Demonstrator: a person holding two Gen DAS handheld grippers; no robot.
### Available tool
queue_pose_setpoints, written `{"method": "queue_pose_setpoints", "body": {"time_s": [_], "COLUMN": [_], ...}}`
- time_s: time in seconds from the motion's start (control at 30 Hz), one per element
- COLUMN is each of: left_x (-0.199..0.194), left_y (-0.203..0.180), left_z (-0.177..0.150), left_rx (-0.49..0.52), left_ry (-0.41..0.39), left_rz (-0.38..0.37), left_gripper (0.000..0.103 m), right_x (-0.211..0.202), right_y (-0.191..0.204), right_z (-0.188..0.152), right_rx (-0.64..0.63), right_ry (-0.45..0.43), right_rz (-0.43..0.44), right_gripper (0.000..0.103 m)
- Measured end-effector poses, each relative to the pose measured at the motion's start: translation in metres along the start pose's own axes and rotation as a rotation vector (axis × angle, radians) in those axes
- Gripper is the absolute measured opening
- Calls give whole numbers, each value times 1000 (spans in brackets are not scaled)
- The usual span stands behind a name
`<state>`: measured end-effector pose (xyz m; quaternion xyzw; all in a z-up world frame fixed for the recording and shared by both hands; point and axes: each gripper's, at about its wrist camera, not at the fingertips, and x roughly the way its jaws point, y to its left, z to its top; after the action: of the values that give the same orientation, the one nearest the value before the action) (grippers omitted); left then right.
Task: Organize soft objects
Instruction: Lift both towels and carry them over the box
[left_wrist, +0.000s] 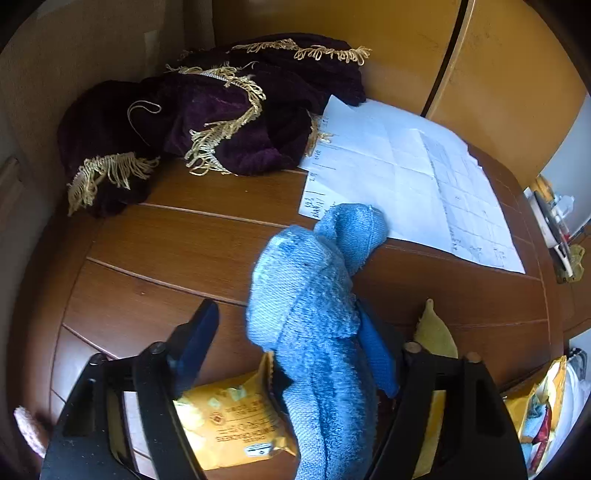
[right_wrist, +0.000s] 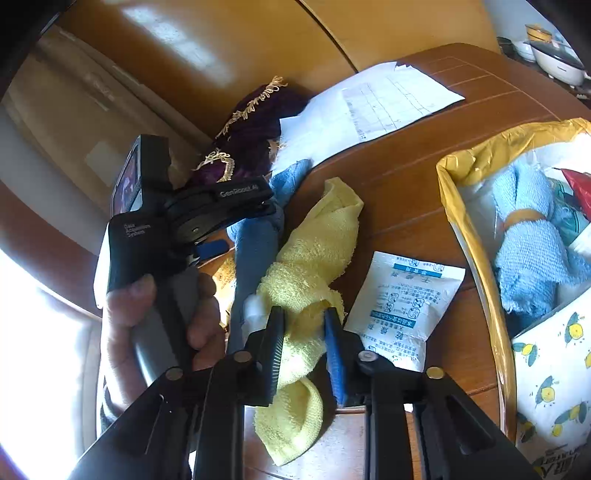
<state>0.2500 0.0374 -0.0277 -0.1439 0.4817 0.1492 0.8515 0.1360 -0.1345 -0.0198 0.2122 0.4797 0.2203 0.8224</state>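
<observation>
Yellow towel (right_wrist: 314, 258), twisted into a loose rope, passes between the fingers of the right gripper (right_wrist: 303, 354); the jaws stand narrowly apart with the cloth pinched between both pads, its far end draped over the wooden table (right_wrist: 424, 192) and its near end hanging below the fingers. Blue towel (left_wrist: 314, 314), rolled, runs up through the left gripper (left_wrist: 288, 343); the jaws stand wide, the roll lying against the right-hand finger and clear of the left-hand one, so whether it is truly clamped cannot be told. A hand (right_wrist: 162, 321) holds the left gripper's handle. Beneath lies a yellow snack packet (left_wrist: 229, 417); just right of the yellow towel lies a white sachet (right_wrist: 402, 306). Farther out: a lemon-print bag (right_wrist: 546, 387), open, already containing a banded blue cloth (right_wrist: 524, 258); a sheet of paper (left_wrist: 406, 177); a purple fringed cloth (left_wrist: 207, 114). Step in hand, as judged: gathering towels. The next move calls for carrying the yellow towel right, over the bag's rim.
</observation>
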Motion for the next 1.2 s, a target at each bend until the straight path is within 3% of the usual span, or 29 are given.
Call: {"method": "queue_pose_setpoints", "body": {"time_s": [0.03, 0.1, 0.4, 0.47, 0.57, 0.77, 0.87, 0.97, 1.13, 1.2], "left_x": [-2, -10, -83, -92, -98, -91, -95, -96, -109, -116], "left_y": [0, 4, 51, 57, 63, 77, 83, 88, 97, 97], "left_z": [-3, -7, -58, -74, -90, -95, -96, -98, -101, -103], "left_rx": [3, -11, -146, -168, -196, -261, -284, -307, -342, -332], "left_ry": [0, -15, -87, -94, -142, -136, -159, -166, -239, -278], "left_rz": [-19, -23, -254, -294, -329, -363, -352, -389, -489, -496], "left_gripper": [46, 42, 41, 41, 41, 41, 41, 41, 41, 41], "right_x": [0, 3, 10, 16, 21, 17, 20, 22, -13, -29], "right_y": [-1, -3, -3, -5, -3, 14, 33, 44, 41, 37], "right_z": [0, 1, -2, -1, -3, -2, -3, -6, -10, -11], "right_rx": [7, 16, 36, 48, 32, -68, -154, -207, -224, -221], "right_ry": [1, 2, 22, 63, 91, 57, 45, 20, -123, -174], "right_rz": [5, 10, 9, 33, 45, -19, -52, -90, -59, -30], "right_gripper": [27, 32, 47, 47, 36, 29, 28, 28, 28, 28]}}
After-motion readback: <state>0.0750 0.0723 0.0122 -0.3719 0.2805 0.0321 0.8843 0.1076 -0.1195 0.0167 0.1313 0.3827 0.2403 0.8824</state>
